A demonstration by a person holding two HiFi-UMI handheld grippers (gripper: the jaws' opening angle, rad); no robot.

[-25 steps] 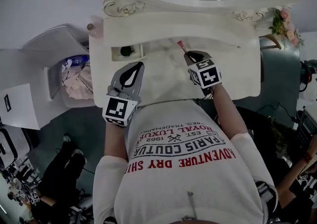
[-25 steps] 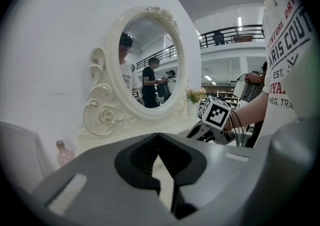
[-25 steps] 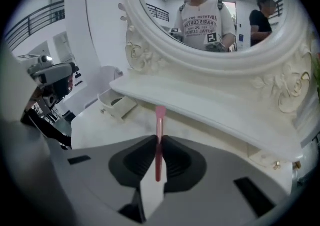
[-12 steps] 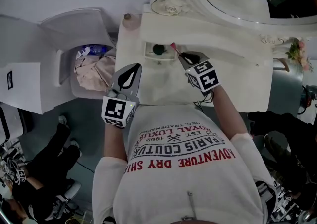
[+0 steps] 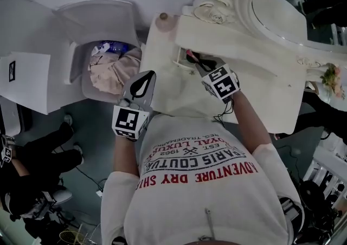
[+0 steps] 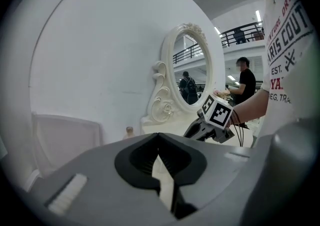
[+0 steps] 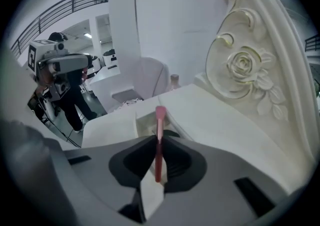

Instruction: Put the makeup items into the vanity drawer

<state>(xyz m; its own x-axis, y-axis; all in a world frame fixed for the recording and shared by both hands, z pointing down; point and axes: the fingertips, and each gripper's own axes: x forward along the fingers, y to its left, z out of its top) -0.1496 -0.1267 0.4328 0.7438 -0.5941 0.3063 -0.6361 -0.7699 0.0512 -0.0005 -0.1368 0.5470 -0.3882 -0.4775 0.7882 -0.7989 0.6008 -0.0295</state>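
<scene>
A slim pink makeup stick (image 7: 159, 142) stands upright between the jaws of my right gripper (image 7: 158, 156), which is shut on it. In the head view the right gripper (image 5: 196, 64) holds the stick (image 5: 190, 54) at the small open drawer (image 5: 180, 57) of the white vanity (image 5: 168, 92). The drawer (image 7: 144, 118) lies just beyond the jaws, with something dark (image 7: 172, 133) inside it. My left gripper (image 5: 145, 78) hangs over the vanity's front left edge. Its jaws (image 6: 159, 140) are shut with nothing between them.
An ornate oval mirror (image 5: 282, 16) rises behind the vanity top. A small bottle (image 5: 162, 17) stands at the vanity's back left corner. A white bin with crumpled cloth and litter (image 5: 111, 68) sits left of the vanity. A person (image 5: 32, 179) crouches at the lower left.
The view has swung to the left. My right gripper has carried the pink stick leftward to the open drawer. The left gripper has kept its place.
</scene>
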